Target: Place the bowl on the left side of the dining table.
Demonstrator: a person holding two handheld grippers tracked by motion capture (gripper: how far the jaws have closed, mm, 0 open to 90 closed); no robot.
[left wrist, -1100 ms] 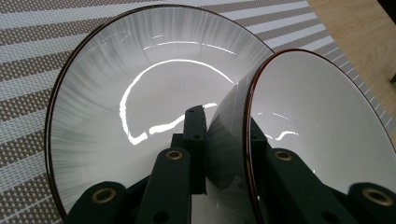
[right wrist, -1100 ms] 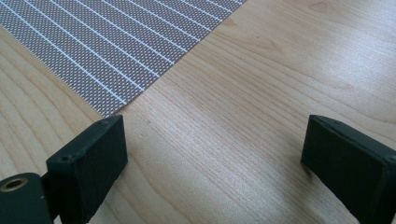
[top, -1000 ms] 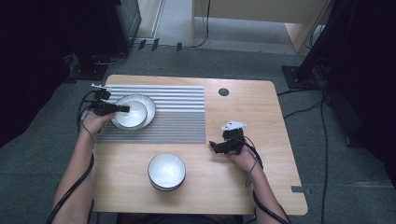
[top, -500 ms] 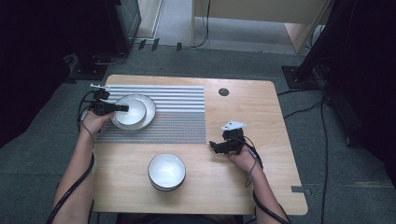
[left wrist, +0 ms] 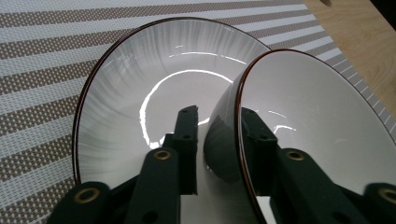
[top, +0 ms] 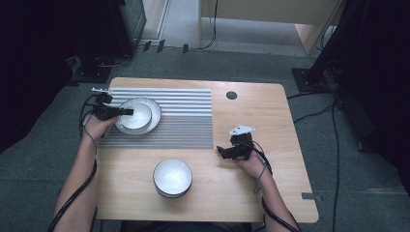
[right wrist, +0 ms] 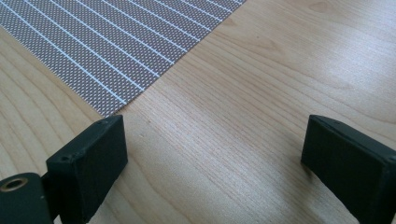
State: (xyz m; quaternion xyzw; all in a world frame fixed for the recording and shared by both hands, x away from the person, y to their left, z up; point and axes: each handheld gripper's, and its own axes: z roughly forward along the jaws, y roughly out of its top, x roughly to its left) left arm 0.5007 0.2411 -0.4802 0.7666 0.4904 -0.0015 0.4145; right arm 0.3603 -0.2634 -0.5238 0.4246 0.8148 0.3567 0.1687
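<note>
— Where is the left gripper (top: 126,112)?

— At the left end of the grey-and-white striped woven placemat (top: 183,121), its jaws clamped across the rim of a small white bowl with a dark rim (left wrist: 317,121), one jaw inside, one outside. That bowl sits tilted inside a wider white dish (left wrist: 140,107).

— And the right gripper (right wrist: 212,154)?

— Jaws spread wide, holding nothing, over the light wooden table (top: 261,116) beside the placemat's corner. Another white bowl (top: 172,177) stands near the front edge.
</note>
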